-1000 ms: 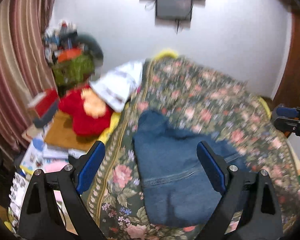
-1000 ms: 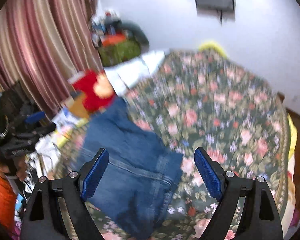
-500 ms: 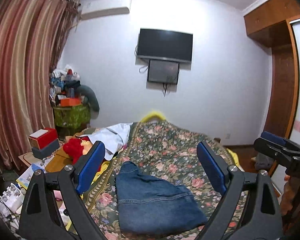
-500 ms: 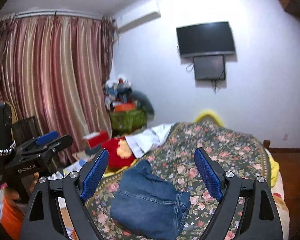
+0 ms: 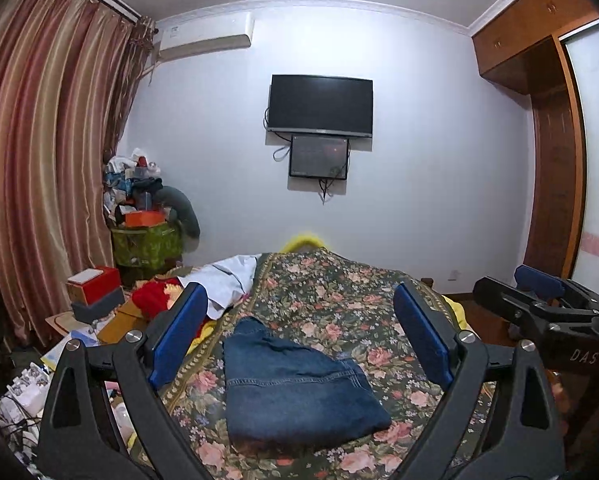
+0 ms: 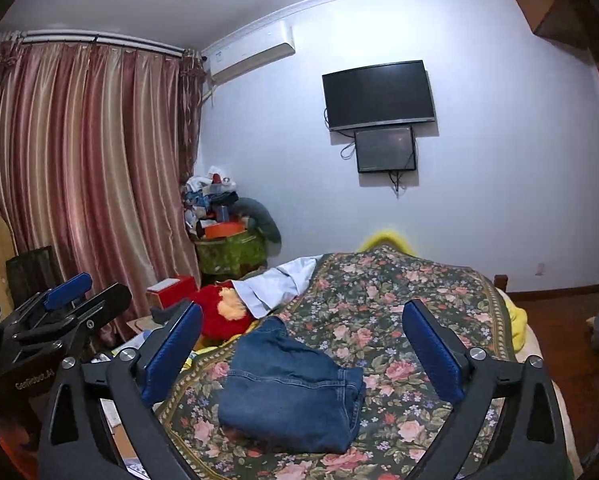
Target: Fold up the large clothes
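Folded blue jeans lie in a compact stack on the floral bedspread, near its front left part. My left gripper hangs above and short of the jeans, jaws wide apart, nothing between its blue pads. My right gripper is likewise raised over the jeans; its jaws are opening and hold nothing. Each gripper also shows at the edge of the other's view: the right gripper at the right, the left gripper at the left.
A white garment and a red plush toy lie off the bed's left side. A red box, a cluttered green stand, curtains, a wall TV and a wooden wardrobe surround the bed.
Both grippers rose and tilted up from looking down at the jeans to a nearly level view of the room. The jeans stayed put. The right jaws widened a little.
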`<state>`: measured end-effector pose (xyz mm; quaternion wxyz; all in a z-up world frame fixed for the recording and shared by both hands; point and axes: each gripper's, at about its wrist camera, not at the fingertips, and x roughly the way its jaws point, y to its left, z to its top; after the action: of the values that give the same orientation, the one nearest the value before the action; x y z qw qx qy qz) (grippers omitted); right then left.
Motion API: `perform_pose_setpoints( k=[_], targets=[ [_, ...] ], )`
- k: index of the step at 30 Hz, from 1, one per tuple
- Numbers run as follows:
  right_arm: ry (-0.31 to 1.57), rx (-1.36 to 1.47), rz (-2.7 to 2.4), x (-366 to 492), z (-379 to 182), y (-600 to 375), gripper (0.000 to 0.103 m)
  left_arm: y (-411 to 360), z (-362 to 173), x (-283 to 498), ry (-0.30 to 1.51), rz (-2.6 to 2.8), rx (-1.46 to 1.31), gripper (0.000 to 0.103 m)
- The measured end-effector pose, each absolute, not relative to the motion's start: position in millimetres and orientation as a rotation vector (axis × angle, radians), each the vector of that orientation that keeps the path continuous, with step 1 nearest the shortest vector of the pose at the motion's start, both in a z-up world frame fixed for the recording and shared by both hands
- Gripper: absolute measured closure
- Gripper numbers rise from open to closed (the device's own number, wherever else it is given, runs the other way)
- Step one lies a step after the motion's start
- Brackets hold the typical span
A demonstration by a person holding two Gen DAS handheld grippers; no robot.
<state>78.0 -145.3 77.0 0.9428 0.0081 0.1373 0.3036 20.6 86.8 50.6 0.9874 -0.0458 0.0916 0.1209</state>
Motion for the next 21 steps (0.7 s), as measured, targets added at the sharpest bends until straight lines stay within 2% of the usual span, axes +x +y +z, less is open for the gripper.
perform_pose_setpoints(
  k=[21],
  targets=[
    [0.266, 0.000, 0.595, 72.3, 80.0, -144.6, 0.000, 86.5, 45.1, 22.1, 0.205, 0.246, -0.114, 0.007]
  ],
)
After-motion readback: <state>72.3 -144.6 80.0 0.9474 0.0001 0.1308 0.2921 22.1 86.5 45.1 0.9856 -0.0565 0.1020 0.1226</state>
